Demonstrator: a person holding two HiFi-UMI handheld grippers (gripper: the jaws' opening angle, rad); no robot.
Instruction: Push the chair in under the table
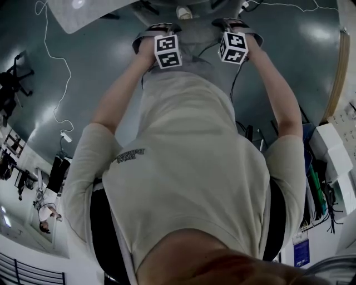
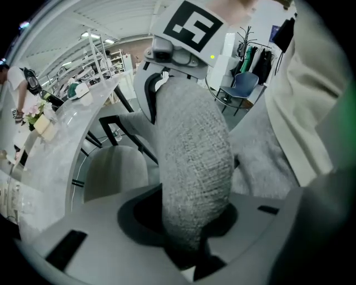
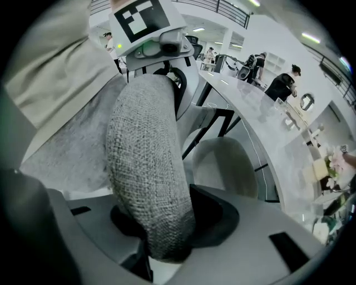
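Note:
The chair has a grey woven backrest (image 2: 194,150) (image 3: 144,150), and both grippers hold its top edge. My left gripper (image 2: 189,222) is shut on the left part of that edge, with the fabric filling its jaws. My right gripper (image 3: 161,222) is shut on the right part in the same way. Each gripper view shows the other gripper's marker cube (image 2: 192,25) (image 3: 147,19) farther along the backrest. In the head view the left gripper (image 1: 163,30) and right gripper (image 1: 231,26) sit at arm's length over the chair (image 1: 194,42). The long white table (image 2: 72,128) (image 3: 261,117) (image 1: 83,11) lies just beyond.
A pale chair (image 2: 114,167) (image 3: 225,161) stands tucked beside the table's black legs (image 2: 125,125). A white cable (image 1: 55,67) trails across the dark floor at left. White boxes and cables (image 1: 334,150) crowd the right side. People stand farther along the table (image 3: 283,83).

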